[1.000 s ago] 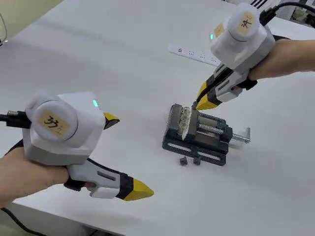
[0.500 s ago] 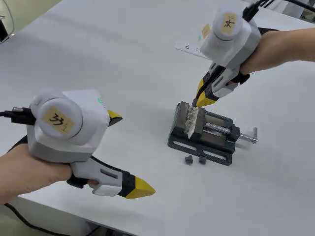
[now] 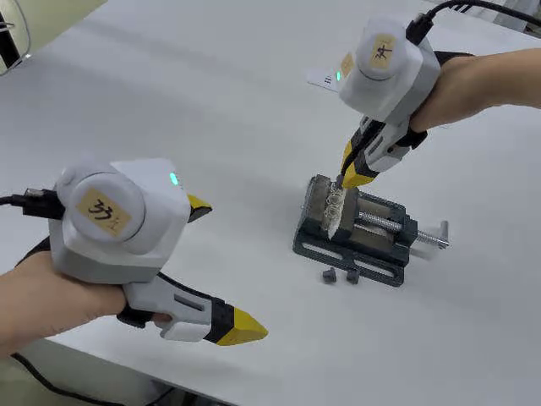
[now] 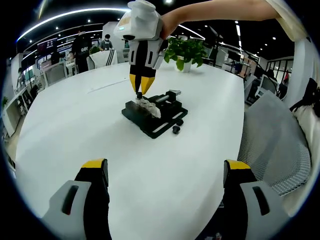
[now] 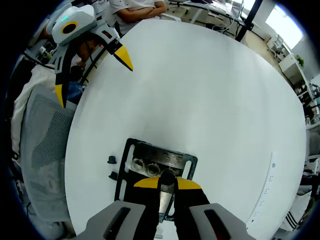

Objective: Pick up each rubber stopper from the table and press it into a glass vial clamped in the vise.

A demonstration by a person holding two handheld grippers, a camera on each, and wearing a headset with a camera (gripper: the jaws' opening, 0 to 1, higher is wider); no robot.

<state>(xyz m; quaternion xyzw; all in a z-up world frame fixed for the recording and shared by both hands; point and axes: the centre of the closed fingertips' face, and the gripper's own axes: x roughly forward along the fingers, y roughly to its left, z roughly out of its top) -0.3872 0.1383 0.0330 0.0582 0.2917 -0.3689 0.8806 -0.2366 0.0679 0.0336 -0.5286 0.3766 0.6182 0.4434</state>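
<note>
Two small dark rubber stoppers (image 3: 328, 275) lie on the white worktop (image 3: 211, 110), just on the near side of the black vise (image 3: 385, 245). The vise clamps a row of clear glass vials (image 3: 336, 207). A power strip (image 3: 321, 79) lies at the far side, with office chairs and a potted plant (image 4: 186, 50) beyond. The right gripper (image 3: 348, 179) holds a third stopper (image 5: 167, 176) in narrow jaws directly over the vials. The left gripper (image 3: 221, 264) hangs well to the left, jaws wide and empty.
</note>
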